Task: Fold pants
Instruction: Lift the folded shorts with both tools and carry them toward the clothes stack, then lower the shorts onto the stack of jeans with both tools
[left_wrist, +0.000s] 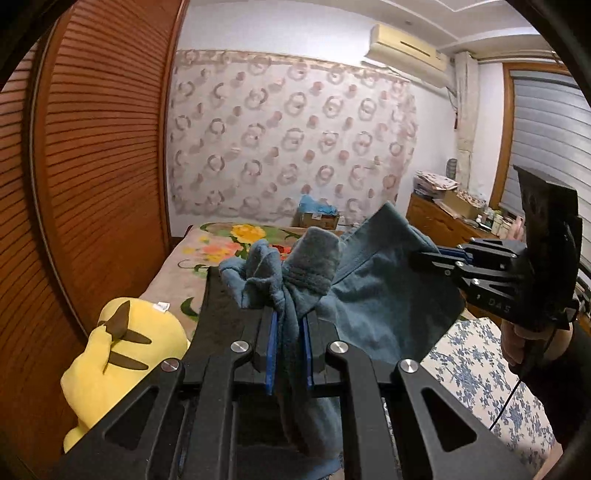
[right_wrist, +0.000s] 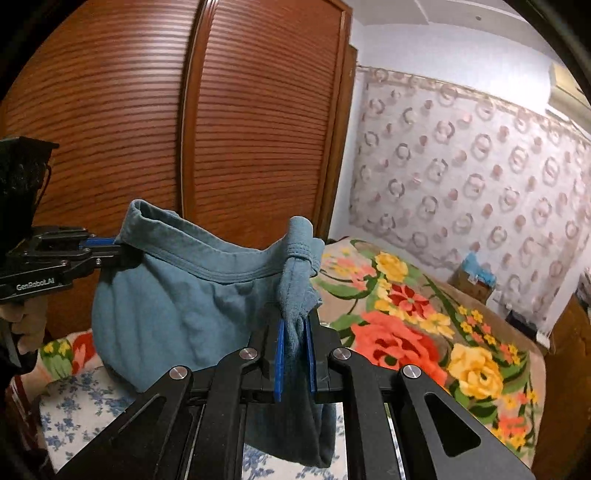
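Observation:
The teal-blue pants (left_wrist: 373, 295) hang in the air above the bed, held up by the waistband between both grippers. My left gripper (left_wrist: 290, 325) is shut on a bunched end of the waistband. My right gripper (right_wrist: 295, 332) is shut on the other end, and it also shows in the left wrist view (left_wrist: 424, 258), coming in from the right. The left gripper shows in the right wrist view (right_wrist: 118, 247), clamped on the waistband edge. The pants (right_wrist: 177, 295) sag between them, and the legs hang below out of sight.
A bed with a floral blanket (right_wrist: 406, 325) and a blue-flowered sheet (left_wrist: 476, 373) lies below. A yellow plush toy (left_wrist: 118, 362) sits at the bed's left. A wooden louvered wardrobe (right_wrist: 240, 129) stands close on the left. A wooden dresser (left_wrist: 439, 218) with clutter stands at the far right.

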